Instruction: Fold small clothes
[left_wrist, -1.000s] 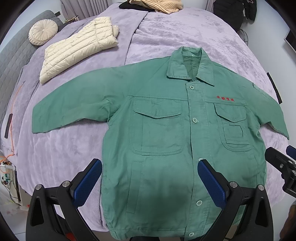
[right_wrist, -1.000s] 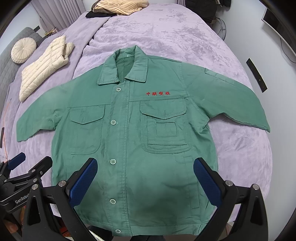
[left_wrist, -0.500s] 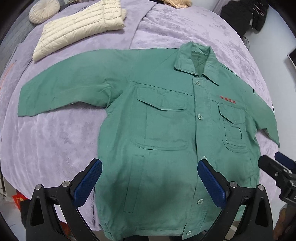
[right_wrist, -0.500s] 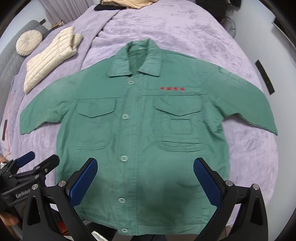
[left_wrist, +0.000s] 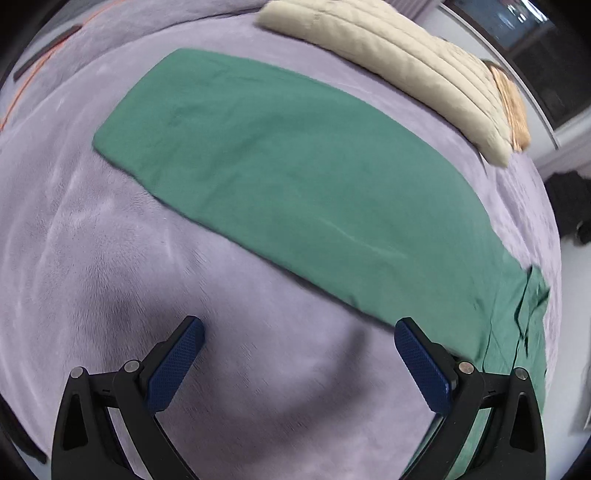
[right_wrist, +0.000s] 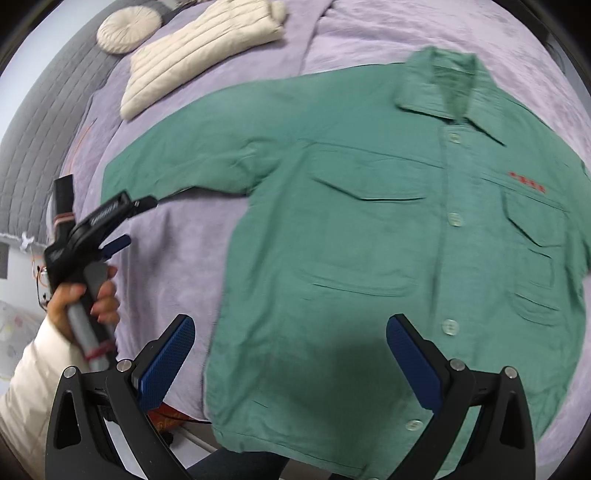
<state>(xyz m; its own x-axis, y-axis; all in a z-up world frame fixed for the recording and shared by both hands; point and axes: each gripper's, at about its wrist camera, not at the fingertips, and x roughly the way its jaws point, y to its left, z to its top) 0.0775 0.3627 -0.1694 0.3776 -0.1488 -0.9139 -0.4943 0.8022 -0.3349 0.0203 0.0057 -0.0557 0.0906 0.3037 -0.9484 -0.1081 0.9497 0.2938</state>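
A green button-up jacket (right_wrist: 369, 229) with two chest pockets and red lettering lies flat, front up, on the purple bed cover (right_wrist: 177, 251). In the left wrist view its long sleeve (left_wrist: 295, 177) stretches diagonally across the cover. My left gripper (left_wrist: 299, 362) is open and low over the bare cover, just short of the sleeve's near edge. In the right wrist view the left gripper (right_wrist: 129, 223), held by a hand (right_wrist: 88, 299), sits close to the sleeve cuff. My right gripper (right_wrist: 291, 343) is open above the jacket's lower hem and holds nothing.
A cream puffer jacket (right_wrist: 195, 51) lies folded on the bed beyond the sleeve, also in the left wrist view as the puffer jacket (left_wrist: 406, 62). A round cream cushion (right_wrist: 127, 29) rests on grey quilted padding (right_wrist: 33, 140). The bed's near edge drops off below the hem.
My left gripper has swung left, away from the jacket's body, down toward the outstretched sleeve. The right gripper has shifted left and closer over the jacket. Both stay open.
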